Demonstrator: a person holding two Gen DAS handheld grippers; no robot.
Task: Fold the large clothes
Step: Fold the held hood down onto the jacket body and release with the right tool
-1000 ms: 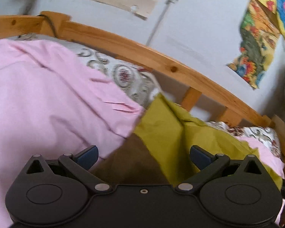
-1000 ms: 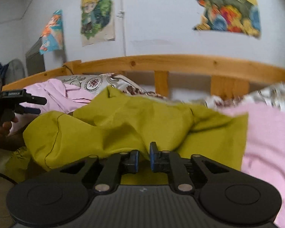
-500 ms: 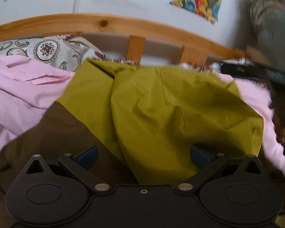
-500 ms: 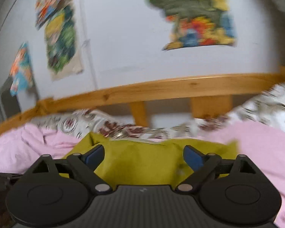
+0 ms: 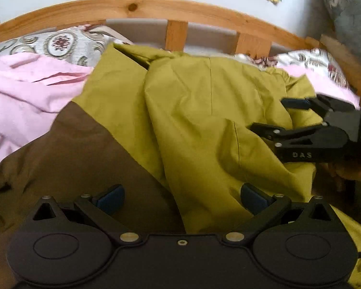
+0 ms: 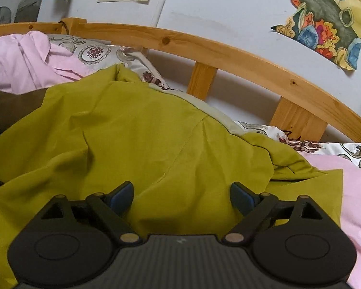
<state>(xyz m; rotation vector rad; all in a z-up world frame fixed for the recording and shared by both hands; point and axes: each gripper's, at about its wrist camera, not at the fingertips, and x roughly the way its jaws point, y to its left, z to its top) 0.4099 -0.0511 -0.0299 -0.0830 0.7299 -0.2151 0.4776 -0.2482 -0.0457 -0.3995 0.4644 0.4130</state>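
An olive-green garment [image 5: 199,110] with a brown panel [image 5: 84,159] lies crumpled on the bed. It also shows in the right wrist view [image 6: 144,139]. My left gripper [image 5: 181,196] is open and empty, just above the garment where green meets brown. My right gripper [image 6: 181,193] is open and empty, over the green cloth. In the left wrist view the right gripper [image 5: 272,114] shows at the right, jaws apart above the garment's right side.
A pink sheet [image 5: 29,91] lies at the left and a pink cloth [image 6: 358,192] at the right. A patterned pillow [image 6: 96,53] sits behind. A wooden bed rail [image 5: 175,9] runs along the back below a wall with posters [image 6: 325,19].
My right gripper has opened and let go of the green cloth, then swung over the garment. My left gripper stayed open and turned right, from the pink sheet to over the garment.
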